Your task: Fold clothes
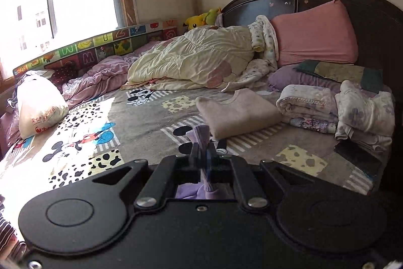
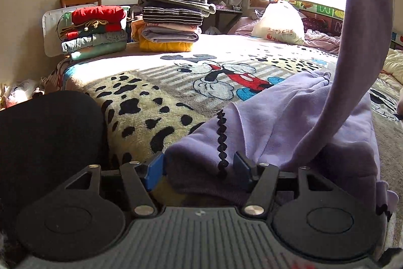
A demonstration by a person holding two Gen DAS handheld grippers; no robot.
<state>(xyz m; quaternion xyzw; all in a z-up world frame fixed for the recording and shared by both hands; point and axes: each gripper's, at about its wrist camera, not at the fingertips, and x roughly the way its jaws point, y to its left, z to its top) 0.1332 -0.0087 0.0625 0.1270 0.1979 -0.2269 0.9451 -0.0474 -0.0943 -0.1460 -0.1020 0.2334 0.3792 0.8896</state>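
A lilac sweatshirt (image 2: pixel 289 117) with a black zigzag trim lies bunched on the cartoon-print blanket (image 2: pixel 156 97) at the near edge of the bed. My right gripper (image 2: pixel 199 165) is open, its blue pads (image 2: pixel 155 168) standing apart on either side of the garment's near edge. One lilac sleeve (image 2: pixel 362 17) rises steeply to the upper right of the right wrist view. In the left wrist view my left gripper (image 1: pixel 203 150) is shut on that sleeve's ribbed cuff (image 1: pixel 200 134), which pokes up past the fingertips while more lilac cloth (image 1: pixel 199 193) hangs beneath the jaws.
Two stacks of folded clothes (image 2: pixel 98 29) (image 2: pixel 171 22) sit at the bed's far edge beside a white bag (image 2: pixel 279 24). Toward the headboard lie a folded beige sweater (image 1: pixel 236 115), folded fleece piles (image 1: pixel 307 105), a pink pillow (image 1: pixel 314 37) and a cream quilt (image 1: pixel 191 59).
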